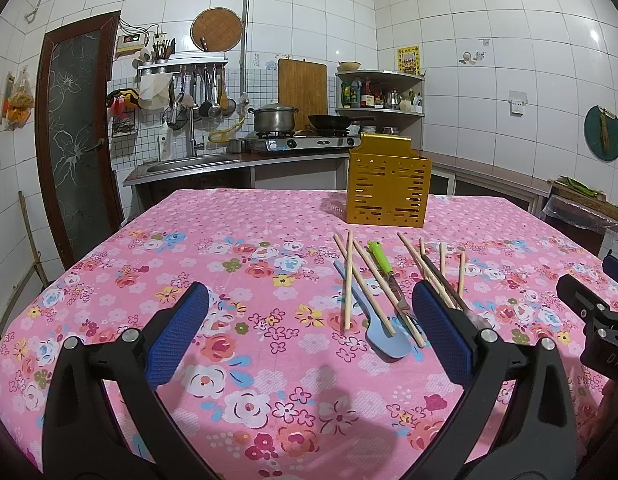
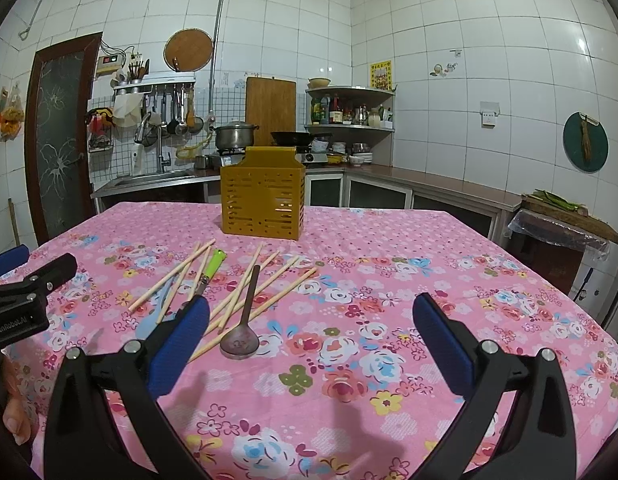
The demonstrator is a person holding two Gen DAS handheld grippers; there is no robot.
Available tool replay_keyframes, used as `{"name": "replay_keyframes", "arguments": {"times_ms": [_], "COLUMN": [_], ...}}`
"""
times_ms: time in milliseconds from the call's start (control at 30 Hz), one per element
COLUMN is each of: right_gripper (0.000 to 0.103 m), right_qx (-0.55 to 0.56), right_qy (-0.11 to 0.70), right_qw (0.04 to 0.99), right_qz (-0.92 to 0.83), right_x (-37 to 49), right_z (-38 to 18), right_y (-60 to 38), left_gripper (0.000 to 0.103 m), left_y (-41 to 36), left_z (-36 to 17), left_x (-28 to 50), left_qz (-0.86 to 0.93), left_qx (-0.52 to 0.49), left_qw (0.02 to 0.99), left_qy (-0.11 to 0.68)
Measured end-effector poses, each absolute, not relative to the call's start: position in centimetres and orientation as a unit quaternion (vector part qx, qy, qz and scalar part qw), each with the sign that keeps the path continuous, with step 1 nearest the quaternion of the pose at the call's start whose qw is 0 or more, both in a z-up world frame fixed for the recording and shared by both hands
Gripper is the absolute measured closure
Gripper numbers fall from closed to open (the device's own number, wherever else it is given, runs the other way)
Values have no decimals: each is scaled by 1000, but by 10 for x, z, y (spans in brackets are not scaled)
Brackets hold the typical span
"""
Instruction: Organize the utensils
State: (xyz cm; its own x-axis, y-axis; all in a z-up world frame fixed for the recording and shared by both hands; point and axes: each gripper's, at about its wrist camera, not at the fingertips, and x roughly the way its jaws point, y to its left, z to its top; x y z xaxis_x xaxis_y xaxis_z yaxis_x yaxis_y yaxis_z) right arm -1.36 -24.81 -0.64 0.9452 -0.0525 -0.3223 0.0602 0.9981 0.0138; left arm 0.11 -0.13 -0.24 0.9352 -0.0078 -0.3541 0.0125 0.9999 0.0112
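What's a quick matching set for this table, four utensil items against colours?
Things:
1. slotted utensil holder
2. spatula
3. peeler handle
4. spoon

Colours:
A. light blue
B. dark brown
C. golden yellow
D. bright green

Pairs: 1-C, 2-A, 3-D, 4-B

All lie loose on the pink floral tablecloth among the wooden chopsticks; the holder stands upright behind them. Left gripper and right gripper are both open, holding nothing.
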Motion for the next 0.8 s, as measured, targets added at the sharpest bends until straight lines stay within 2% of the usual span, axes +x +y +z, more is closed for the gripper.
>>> {"name": "replay_keyframes", "arguments": {"times_ms": [800], "right_gripper": [4], "right_qx": [11], "right_qy": [164], "right_qw": [986], "right_qz": [-33], "right_x": [-12], "right_z": [-7], "right_y": [-248], "left_gripper": [5], "left_y": [0], "left_z": [-2], "left_x": [1], "left_qz": [-5], "left_qx": [6], "left_qw": [984], "left_qy": [180]}}
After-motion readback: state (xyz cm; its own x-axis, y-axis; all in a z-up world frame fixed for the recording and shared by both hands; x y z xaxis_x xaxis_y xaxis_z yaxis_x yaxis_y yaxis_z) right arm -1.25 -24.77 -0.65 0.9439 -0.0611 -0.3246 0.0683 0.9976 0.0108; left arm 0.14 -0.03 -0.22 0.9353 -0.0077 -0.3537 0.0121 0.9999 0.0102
